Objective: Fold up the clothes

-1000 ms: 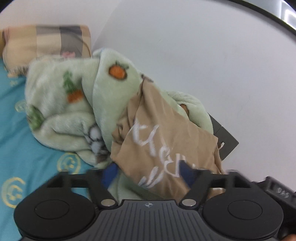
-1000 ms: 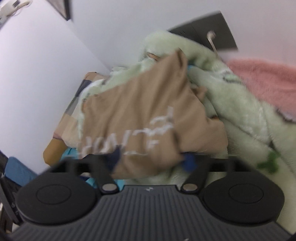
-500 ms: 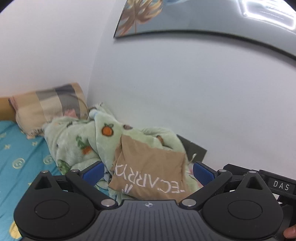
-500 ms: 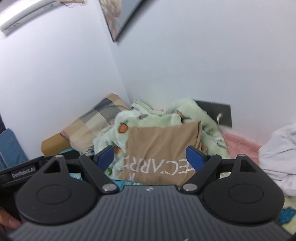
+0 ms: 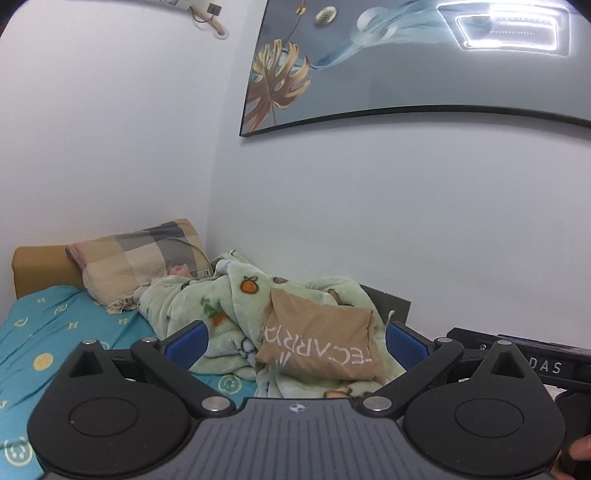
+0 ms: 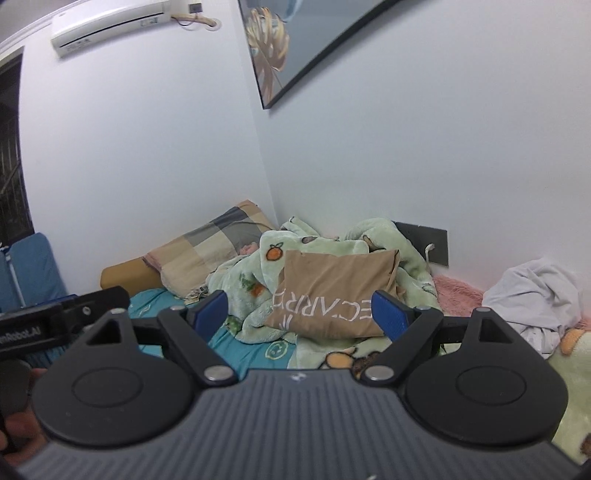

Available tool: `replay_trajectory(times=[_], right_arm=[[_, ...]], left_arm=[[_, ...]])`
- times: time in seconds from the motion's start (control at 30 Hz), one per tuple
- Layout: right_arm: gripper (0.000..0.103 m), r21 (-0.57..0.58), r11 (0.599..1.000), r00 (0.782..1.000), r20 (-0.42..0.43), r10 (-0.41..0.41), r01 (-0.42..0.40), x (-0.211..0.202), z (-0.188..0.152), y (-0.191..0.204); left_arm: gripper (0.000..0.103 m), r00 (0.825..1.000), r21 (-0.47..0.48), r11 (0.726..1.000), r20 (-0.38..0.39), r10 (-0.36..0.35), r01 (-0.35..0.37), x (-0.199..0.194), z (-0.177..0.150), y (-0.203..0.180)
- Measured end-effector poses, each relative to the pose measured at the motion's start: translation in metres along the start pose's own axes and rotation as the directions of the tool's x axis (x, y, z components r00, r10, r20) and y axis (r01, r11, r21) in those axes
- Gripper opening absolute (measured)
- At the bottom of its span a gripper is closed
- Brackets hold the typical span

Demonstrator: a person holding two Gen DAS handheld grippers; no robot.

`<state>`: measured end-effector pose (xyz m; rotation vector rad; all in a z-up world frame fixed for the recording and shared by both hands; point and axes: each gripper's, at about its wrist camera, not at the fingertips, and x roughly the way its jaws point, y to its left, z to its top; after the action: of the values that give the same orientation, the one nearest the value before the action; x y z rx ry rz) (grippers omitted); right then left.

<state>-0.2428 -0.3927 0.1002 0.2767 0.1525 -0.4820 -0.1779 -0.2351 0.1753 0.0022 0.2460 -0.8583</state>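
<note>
A folded tan garment with white lettering point(image 5: 325, 339) lies propped on a rumpled pale green blanket point(image 5: 207, 310) at the back of the bed; it also shows in the right wrist view point(image 6: 336, 295). My left gripper point(image 5: 295, 339) is open and empty, held back from the garment. My right gripper point(image 6: 299, 312) is open and empty too, also well short of it. A crumpled white garment point(image 6: 532, 295) lies to the right on the bed.
A checked pillow point(image 5: 140, 254) leans at the head of the bed on a teal sheet point(image 5: 55, 332). A pink fluffy cover point(image 6: 458, 291) lies by the wall. A dark wall plate point(image 6: 428, 240), a framed picture point(image 5: 406, 66) and an air conditioner point(image 6: 110, 22) are on the walls.
Both grippers let go of the tan garment, opened and pulled back and up. The garment stays folded on the green blanket.
</note>
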Motion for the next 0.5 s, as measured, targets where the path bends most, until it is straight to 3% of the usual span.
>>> replay_trajectory(times=[0.2, 0.5], right_arm=[[0.086, -0.012, 1.0, 1.0, 0.023, -0.001, 0.001, -0.014, -0.018, 0.014], [0.086, -0.053, 0.999, 1.0, -0.005, -0.013, 0.013, -0.009, -0.038, 0.032]], left_arm=[[0.103, 0.999, 0.015, 0.999, 0.038, 0.037, -0.038, -0.029, -0.018, 0.006], [0.103, 0.998, 0.029, 0.998, 0.044, 0.053, -0.054, -0.036, -0.027, 0.011]])
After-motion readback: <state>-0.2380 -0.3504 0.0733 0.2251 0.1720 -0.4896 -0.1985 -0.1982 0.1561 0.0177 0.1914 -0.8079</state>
